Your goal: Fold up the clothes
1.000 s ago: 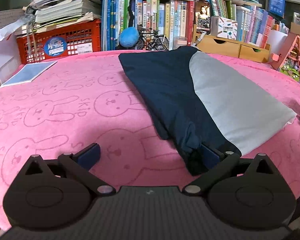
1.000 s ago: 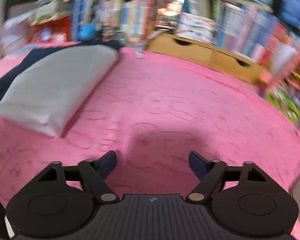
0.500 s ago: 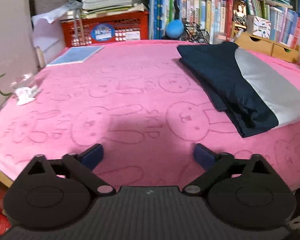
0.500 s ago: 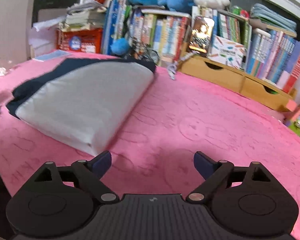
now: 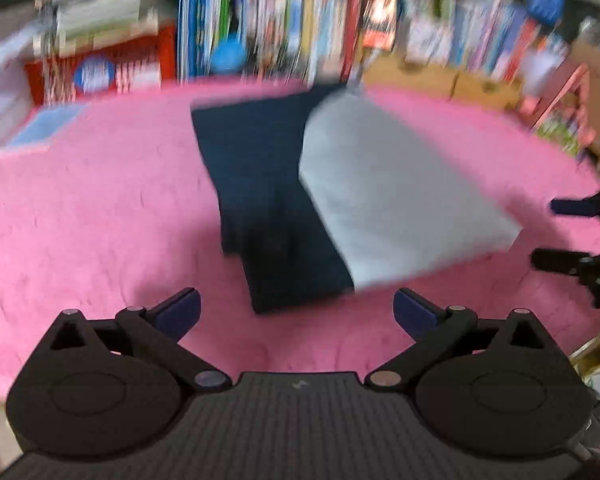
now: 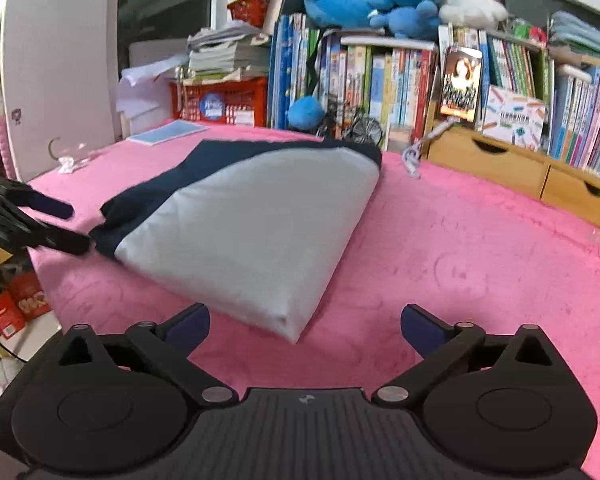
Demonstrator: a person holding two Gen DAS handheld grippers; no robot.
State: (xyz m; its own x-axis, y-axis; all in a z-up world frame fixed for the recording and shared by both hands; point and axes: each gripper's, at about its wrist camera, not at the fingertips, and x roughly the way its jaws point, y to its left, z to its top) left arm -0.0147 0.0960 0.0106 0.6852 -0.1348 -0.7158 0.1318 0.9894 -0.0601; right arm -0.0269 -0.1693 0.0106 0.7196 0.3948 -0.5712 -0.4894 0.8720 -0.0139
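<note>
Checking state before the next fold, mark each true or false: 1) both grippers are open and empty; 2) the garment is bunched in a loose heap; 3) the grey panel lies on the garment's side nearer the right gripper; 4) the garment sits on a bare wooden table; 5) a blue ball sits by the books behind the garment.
1) True: the left gripper and right gripper both stand wide open, holding nothing.
2) False: the garment lies folded flat.
3) True: the grey panel is on that side, navy on the other.
4) False: it lies on a pink bunny-print cloth.
5) True: the blue ball sits there.
</note>
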